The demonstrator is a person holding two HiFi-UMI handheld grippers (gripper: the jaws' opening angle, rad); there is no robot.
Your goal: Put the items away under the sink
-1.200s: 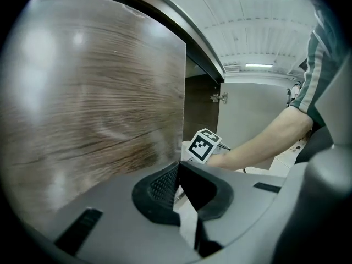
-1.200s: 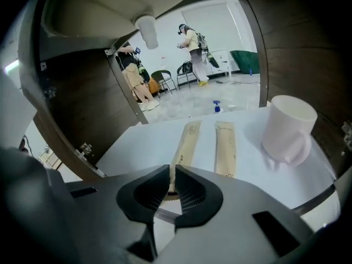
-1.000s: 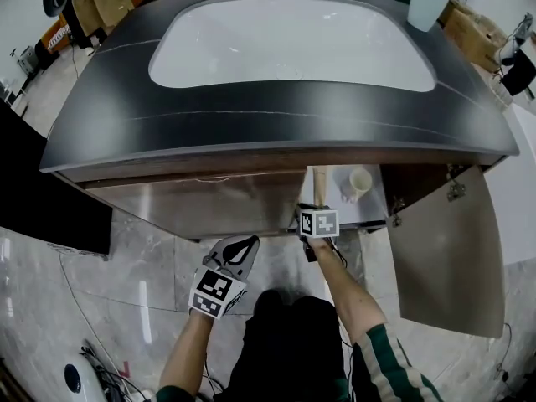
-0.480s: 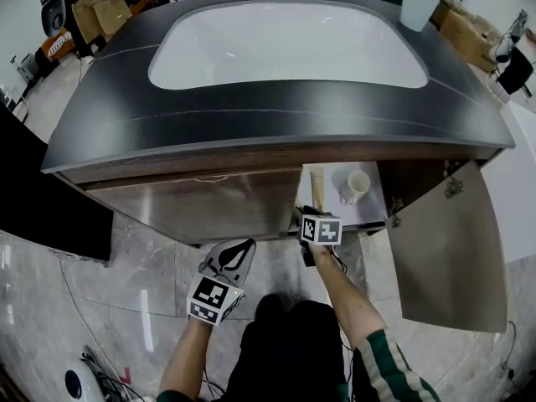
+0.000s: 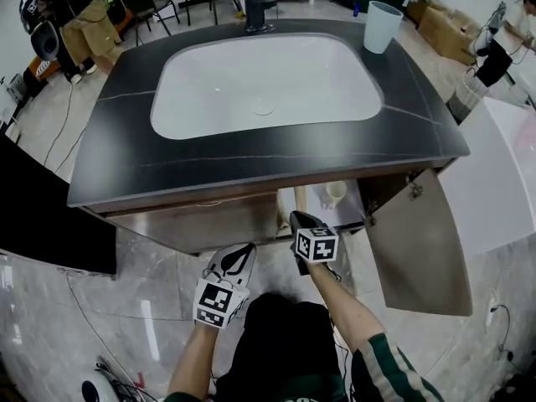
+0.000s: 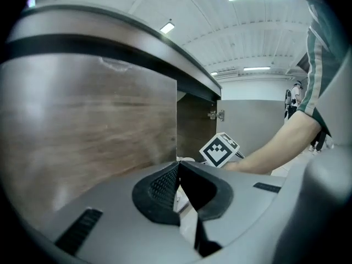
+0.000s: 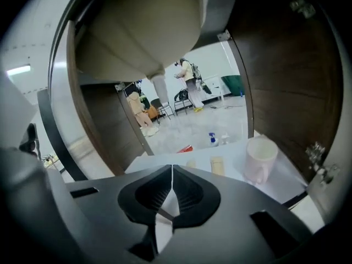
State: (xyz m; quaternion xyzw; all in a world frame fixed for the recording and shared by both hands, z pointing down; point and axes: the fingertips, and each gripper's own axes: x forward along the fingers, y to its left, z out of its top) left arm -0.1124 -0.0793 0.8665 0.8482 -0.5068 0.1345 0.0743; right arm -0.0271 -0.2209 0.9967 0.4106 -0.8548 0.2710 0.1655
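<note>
the right gripper [image 7: 172,173] had just been closing, and its jaws met tip to tip with nothing between them. it pointed into the open cabinet [image 5: 394,193] under the sink [image 5: 264,86], just in front of the white shelf [image 7: 286,175]. on that shelf a pale mug [image 7: 259,158] stood upright toward the right-hand wall. a tan stick [image 7: 218,165] lay flat to the mug's left, apart from it. the cabinet's right door [image 5: 419,241] hung wide open.

the left gripper [image 6: 177,168] was likewise closed on nothing, its pads pressed together. it was held to the left of the right one, in front of the shut left door [image 6: 88,120], whose wood-grain face filled much of the left gripper view.

in the head view both grippers sat below the front edge of the dark countertop [image 5: 251,153], near each other but not touching. at the counter's far right corner stood a pale blue cup [image 5: 382,26], well apart from the things in the cabinet.
</note>
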